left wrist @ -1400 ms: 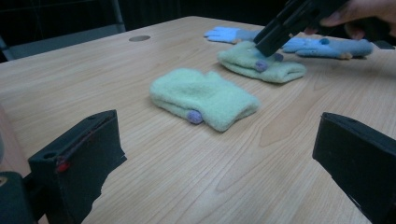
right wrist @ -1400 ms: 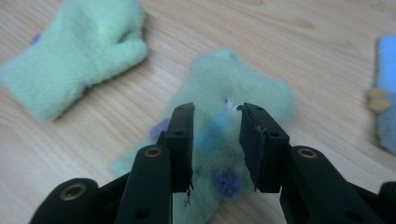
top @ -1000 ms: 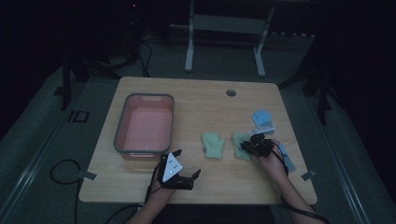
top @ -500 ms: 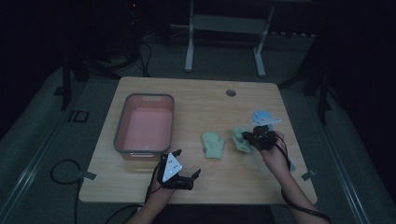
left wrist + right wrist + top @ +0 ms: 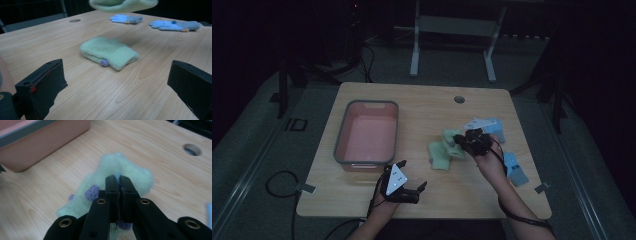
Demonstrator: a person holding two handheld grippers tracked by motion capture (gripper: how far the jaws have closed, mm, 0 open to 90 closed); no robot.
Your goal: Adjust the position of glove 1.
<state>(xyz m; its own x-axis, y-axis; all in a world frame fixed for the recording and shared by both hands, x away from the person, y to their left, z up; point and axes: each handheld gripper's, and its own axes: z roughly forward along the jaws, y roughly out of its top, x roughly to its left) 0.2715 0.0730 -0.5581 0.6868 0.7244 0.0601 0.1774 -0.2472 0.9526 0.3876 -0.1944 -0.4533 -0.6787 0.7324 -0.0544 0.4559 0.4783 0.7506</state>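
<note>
The right tool (image 5: 468, 141) is pinching a pale green mitten (image 5: 117, 173), its jaws pressed flat together on the fabric, as the right gripper view is showing. The mitten is hanging clear of the worktop (image 5: 422, 105), with purple dots on its fleece. In the high view this mitten (image 5: 452, 139) is sitting at the tip of the right tool, over the right half of the worktop, and part of it is overlapping the second green mitten (image 5: 439, 155) from above. In the left gripper view the lifted mitten (image 5: 123, 4) is showing blurred at the top edge.

The second mitten (image 5: 109, 52) is lying flat on the worktop, just ahead of the left tool (image 5: 415, 192), with a small purple dot on its near edge. The left tool is resting near the front edge of the worktop with its jaws spread wide and nothing between them.

Two blue gloves are lying further out: one (image 5: 126, 19) near the round hole (image 5: 75, 20) in the worktop, the other (image 5: 176, 25) to its right in the left gripper view. A pink tub (image 5: 343, 135) with a grey rim is standing on the left half of the worktop, well apart from the mittens.
</note>
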